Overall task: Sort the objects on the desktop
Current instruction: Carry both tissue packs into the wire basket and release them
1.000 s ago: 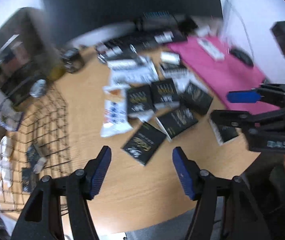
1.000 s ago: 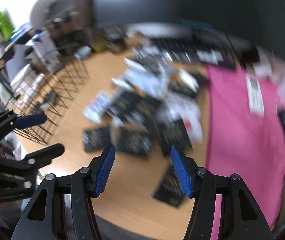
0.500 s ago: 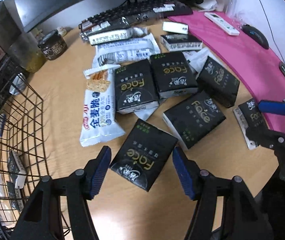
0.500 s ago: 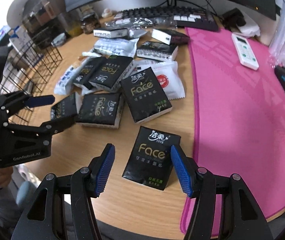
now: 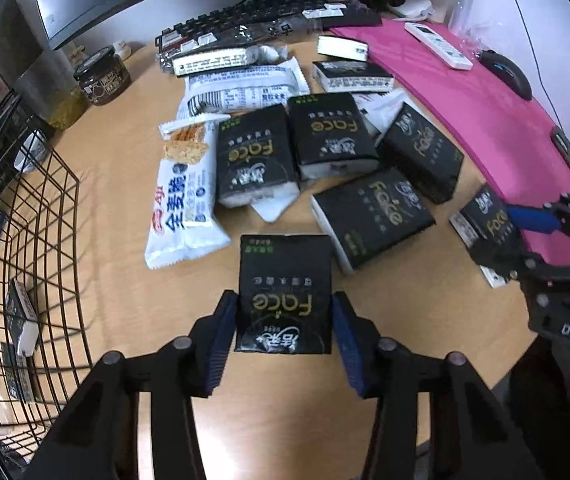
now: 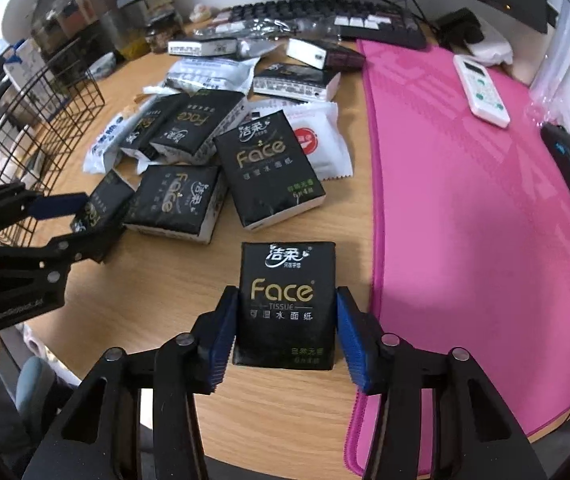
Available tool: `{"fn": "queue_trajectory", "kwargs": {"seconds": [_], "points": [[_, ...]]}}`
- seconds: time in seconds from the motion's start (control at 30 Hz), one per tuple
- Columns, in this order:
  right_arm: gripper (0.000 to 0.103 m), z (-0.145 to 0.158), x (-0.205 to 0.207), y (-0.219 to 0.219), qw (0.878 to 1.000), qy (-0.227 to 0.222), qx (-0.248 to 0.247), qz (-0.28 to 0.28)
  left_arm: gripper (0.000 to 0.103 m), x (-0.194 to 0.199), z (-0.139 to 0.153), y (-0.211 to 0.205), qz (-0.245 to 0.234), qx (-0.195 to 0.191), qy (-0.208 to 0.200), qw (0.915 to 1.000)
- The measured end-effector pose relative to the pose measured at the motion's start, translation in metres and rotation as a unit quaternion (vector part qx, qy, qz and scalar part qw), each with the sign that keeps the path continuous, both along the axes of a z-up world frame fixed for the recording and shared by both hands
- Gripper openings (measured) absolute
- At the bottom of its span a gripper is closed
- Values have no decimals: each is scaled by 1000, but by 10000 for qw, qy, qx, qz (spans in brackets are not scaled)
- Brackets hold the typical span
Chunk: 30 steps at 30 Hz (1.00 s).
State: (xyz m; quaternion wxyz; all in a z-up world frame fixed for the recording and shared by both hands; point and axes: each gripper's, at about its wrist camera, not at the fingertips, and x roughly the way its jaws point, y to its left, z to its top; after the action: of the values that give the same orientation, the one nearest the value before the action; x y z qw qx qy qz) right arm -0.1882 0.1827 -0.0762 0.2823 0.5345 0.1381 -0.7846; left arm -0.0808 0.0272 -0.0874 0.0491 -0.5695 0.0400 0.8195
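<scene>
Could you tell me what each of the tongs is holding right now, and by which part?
Each pair is closing on a black Face tissue pack on the desk, pads at its long side edges near the lower end: left tongs on one pack, right tongs on another.

A light wooden desk point(image 6: 293, 420) carries a loose cluster of black "Face" tissue packs point(image 6: 273, 174), some overlapping, with one black pack point(image 6: 287, 304) lying apart near the front edge and another point(image 5: 285, 292) toward the wire side. Beside them lie a white snack-bar wrapper with blue print point(image 5: 185, 204) and white plastic packets point(image 6: 319, 144). A long pink desk mat point(image 6: 465, 200) covers the right part. A black wire basket point(image 5: 33, 264) stands at the left; a black keyboard point(image 6: 325, 14) and dark glass jar point(image 5: 103, 76) sit at the back.
</scene>
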Motion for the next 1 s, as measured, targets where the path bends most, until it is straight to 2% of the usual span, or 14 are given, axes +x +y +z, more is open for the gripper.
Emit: {"fn": "queue_trajectory", "kwargs": {"seconds": [0.1,0.2,0.3,0.5,0.7,0.77,0.87,1.0], "points": [[47,3,-3,1,9999,135,74,18,54,2,0,0,40,-50,12,10000],[47,5,-8,4,9999,132,46,-24,62,-1,-1,1,87,-94,19,9999],[48,4,-11,4,9999,128,-13,-74,65,-3,1,4,98,-226,103,9996],[48,3,-14,5,9998,168,-10,-108,65,-7,-2,6,95,-331,101,9994],[47,3,-13,5,9997,223,63,-82,65,-9,-4,5,68,-230,30,9997],[47,3,-12,4,9997,220,51,-64,65,-9,-3,4,69,-236,34,9997],[47,3,-11,4,9997,229,46,-42,54,-10,-3,2,80,-70,0,9999],[47,4,-10,4,9998,198,0,-36,53,-8,-2,1,146,-77,-50,9999]]}}
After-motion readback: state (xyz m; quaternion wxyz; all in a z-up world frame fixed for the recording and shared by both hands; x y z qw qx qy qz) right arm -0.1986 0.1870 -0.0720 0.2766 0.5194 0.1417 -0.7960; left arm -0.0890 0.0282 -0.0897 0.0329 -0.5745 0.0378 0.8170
